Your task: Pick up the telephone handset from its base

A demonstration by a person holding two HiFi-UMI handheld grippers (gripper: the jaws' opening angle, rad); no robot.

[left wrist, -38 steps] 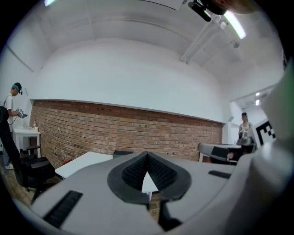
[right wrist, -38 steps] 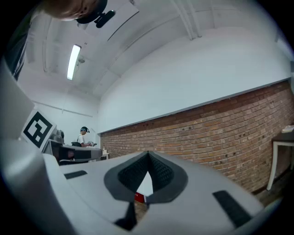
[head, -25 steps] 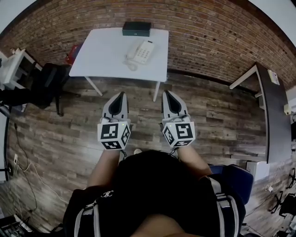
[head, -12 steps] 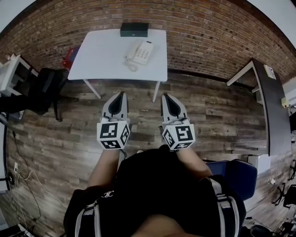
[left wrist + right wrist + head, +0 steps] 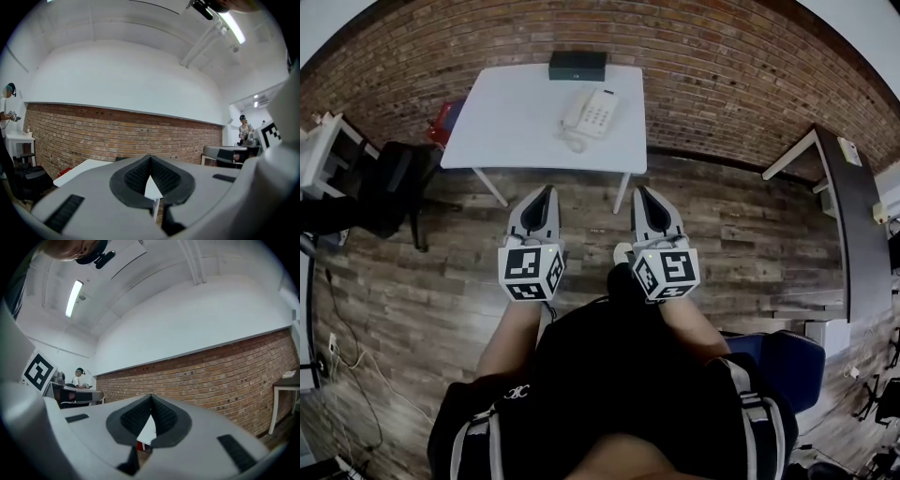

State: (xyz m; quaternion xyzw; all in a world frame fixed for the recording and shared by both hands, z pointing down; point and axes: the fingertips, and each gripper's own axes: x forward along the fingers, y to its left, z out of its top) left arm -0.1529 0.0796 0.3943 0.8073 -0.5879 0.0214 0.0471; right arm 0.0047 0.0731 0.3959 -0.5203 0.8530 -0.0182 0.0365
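Note:
A white telephone [image 5: 592,113] sits on a white table [image 5: 516,112] against the brick wall, far ahead of me in the head view. Its handset [image 5: 575,113] rests on the left side of the base, with a coiled cord beside it. My left gripper [image 5: 546,192] and right gripper [image 5: 640,191] are held side by side over the wooden floor, well short of the table, both pointing at it. Both have their jaws shut with nothing between them. In the left gripper view the left gripper [image 5: 150,157] shows its pads meeting; the right gripper [image 5: 151,397] looks the same in the right gripper view.
A black box [image 5: 577,65] lies at the table's far edge. A black chair [image 5: 394,173] stands left of the table with a red object [image 5: 448,117] behind it. A dark desk [image 5: 853,234] runs along the right. A blue seat [image 5: 787,361] is near my right side.
I have stepped forward: a shoe now shows between the grippers, and both grippers have moved a little toward the table. Both stay shut.

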